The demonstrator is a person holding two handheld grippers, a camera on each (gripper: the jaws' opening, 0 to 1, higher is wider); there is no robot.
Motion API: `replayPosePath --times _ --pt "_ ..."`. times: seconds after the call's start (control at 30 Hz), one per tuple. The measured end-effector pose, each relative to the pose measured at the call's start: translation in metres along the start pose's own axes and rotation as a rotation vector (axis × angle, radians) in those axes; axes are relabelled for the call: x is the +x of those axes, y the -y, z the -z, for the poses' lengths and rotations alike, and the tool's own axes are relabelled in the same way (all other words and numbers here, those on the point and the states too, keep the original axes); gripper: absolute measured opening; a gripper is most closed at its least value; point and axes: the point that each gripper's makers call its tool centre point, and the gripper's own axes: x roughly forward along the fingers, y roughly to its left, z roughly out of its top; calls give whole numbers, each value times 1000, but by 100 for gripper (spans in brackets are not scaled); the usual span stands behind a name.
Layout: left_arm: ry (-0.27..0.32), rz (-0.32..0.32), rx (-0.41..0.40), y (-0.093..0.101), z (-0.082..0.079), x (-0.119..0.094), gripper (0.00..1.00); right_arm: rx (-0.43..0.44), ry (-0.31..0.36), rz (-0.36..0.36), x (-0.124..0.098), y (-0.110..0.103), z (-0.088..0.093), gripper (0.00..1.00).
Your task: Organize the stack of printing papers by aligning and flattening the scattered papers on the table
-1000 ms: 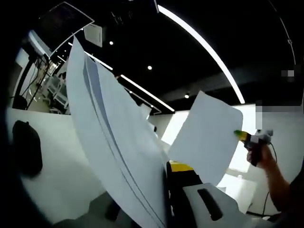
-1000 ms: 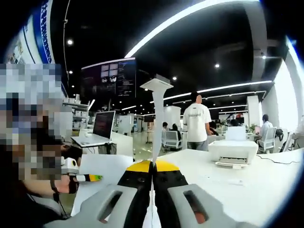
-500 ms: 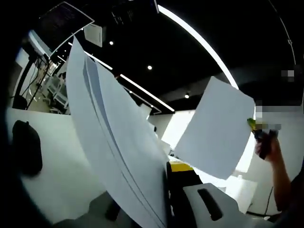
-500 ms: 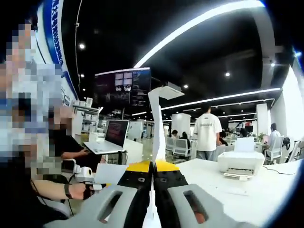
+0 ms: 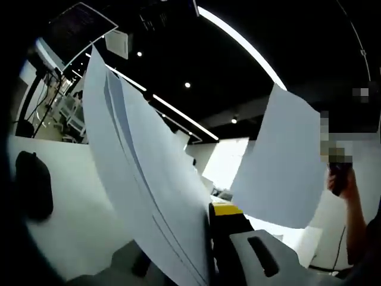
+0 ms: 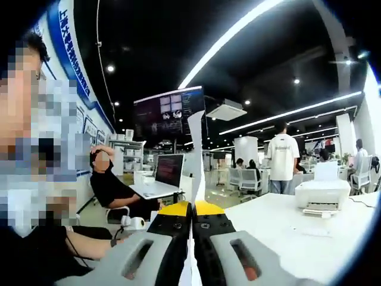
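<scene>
In the left gripper view a black object (image 5: 33,185) lies on the white table (image 5: 77,226), well left of the stack of papers (image 5: 143,179). The stack stands nearly upright, clamped in the left gripper (image 5: 208,250), and its fanned edges show as several thin lines (a few sheets at least). The stack hides one jaw, so only the yellow-tipped jaw on its right shows. Right of the stack hangs a single sheet (image 5: 283,161), apart from it, with dark ceiling and open air around it. A hand (image 5: 340,179) shows at the sheet's right edge, partly blurred. This sheet sits higher and further right than a second ago.

In the right gripper view the right gripper (image 6: 191,229) has its jaws pressed together on the same sheet, seen edge-on as a thin white strip (image 6: 195,155). Right of it, a printer (image 6: 321,193) sits on the table, with clear tabletop between them.
</scene>
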Motion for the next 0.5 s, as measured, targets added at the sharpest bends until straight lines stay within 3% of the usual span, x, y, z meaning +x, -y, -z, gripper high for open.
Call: replayPosePath --times 0.17,0.5 --pt "0 0 1 0 0 0 10 101 20 -81 -3 -10 -3 0" --pt "-3 -3 3 -1 1 0 10 220 15 -143 -5 -7 2 0"
